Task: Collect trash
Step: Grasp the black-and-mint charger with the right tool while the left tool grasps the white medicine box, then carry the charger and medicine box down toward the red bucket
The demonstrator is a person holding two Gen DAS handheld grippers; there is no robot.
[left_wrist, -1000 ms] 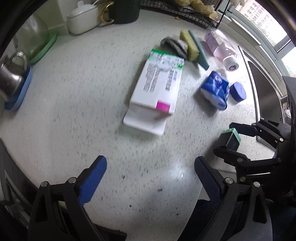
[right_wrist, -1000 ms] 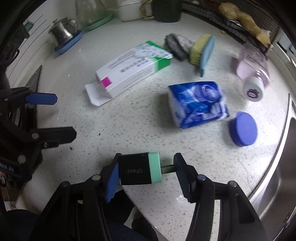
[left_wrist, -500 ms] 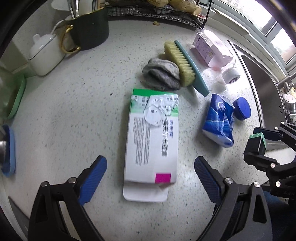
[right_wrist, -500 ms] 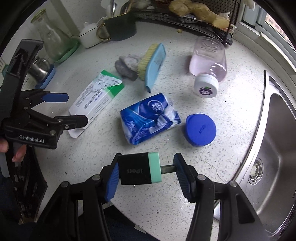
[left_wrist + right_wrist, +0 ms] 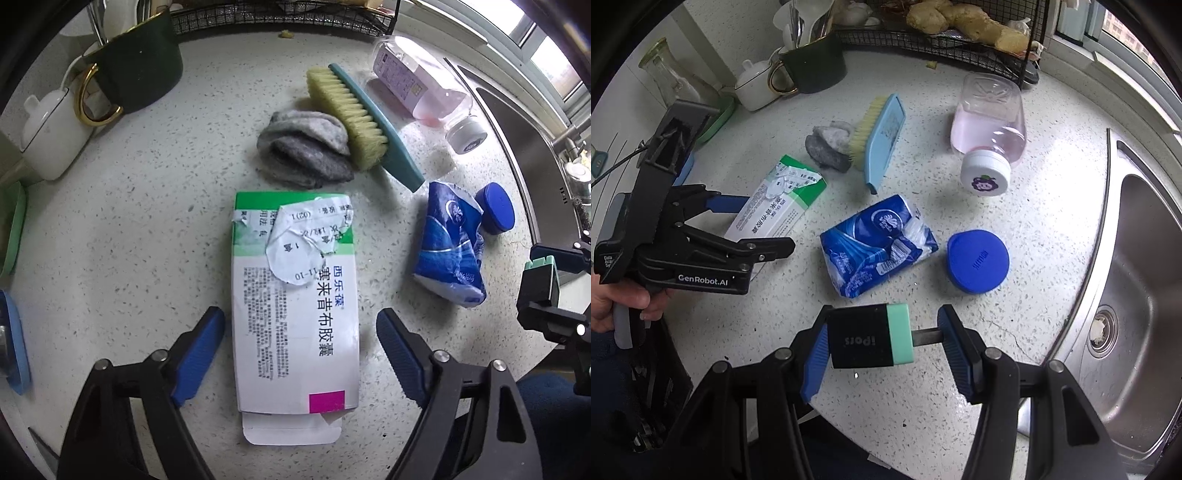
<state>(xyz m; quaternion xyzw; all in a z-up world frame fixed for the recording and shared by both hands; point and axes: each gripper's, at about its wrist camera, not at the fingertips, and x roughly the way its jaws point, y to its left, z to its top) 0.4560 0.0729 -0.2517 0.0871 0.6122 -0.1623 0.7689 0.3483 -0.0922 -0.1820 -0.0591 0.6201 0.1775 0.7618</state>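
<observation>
A white and green medicine box (image 5: 295, 302) with a torn label lies on the speckled counter, its open flap toward me. My left gripper (image 5: 301, 350) is open, its blue fingers on either side of the box's near half; both show in the right wrist view, the box (image 5: 775, 210) and the left gripper (image 5: 753, 225). My right gripper (image 5: 882, 345) is shut on a black and mint-green charger plug (image 5: 870, 336), held above the counter's front edge. A crumpled blue tissue pack (image 5: 879, 245) and a blue lid (image 5: 978, 260) lie beyond it.
A grey cloth (image 5: 306, 149), a scrub brush (image 5: 364, 122) and a lying pink bottle (image 5: 990, 129) sit behind the box. A dark green mug (image 5: 140, 70), a white pot (image 5: 55, 133) and a wire rack (image 5: 945, 40) line the back. A steel sink (image 5: 1141, 288) is on the right.
My left gripper has moved forward over the counter until its open fingers straddle the medicine box. My right gripper still holds the plug and now faces further toward the sink.
</observation>
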